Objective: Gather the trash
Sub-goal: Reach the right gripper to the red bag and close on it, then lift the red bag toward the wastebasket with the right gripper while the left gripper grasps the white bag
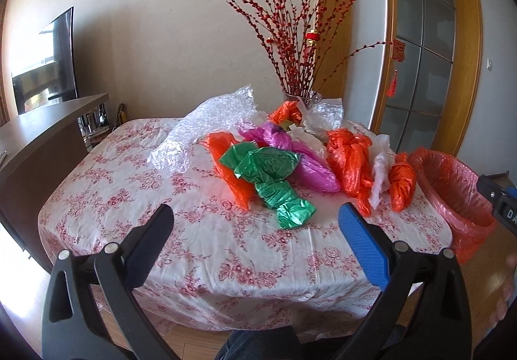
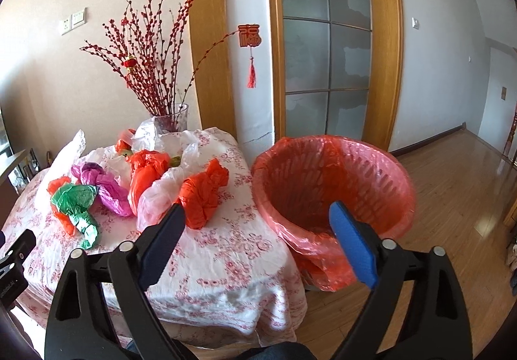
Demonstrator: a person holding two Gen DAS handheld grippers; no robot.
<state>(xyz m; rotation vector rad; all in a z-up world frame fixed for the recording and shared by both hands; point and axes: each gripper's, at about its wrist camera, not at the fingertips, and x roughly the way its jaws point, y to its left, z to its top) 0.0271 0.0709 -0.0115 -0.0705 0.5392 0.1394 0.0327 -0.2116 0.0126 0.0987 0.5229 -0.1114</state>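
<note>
Crumpled plastic bags lie in a pile on the flowered tablecloth (image 1: 194,247): a green bag (image 1: 274,179), a magenta bag (image 1: 303,163), orange bags (image 1: 350,159) and a knotted orange bag (image 1: 402,180). The same knotted orange bag (image 2: 203,192) shows in the right wrist view, with the green bag (image 2: 76,201) and magenta bag (image 2: 106,184). A bin lined with a red bag (image 2: 332,185) stands on the floor right of the table; it also shows in the left wrist view (image 1: 452,185). My left gripper (image 1: 255,219) is open and empty above the table's near side. My right gripper (image 2: 258,217) is open and empty, between table edge and bin.
A glass vase of red branches (image 1: 300,98) stands at the table's far side, with bubble wrap (image 1: 206,127) beside it. A dark counter (image 1: 42,133) is to the left. A wooden-framed glass door (image 2: 326,37) and wood floor (image 2: 452,198) lie to the right.
</note>
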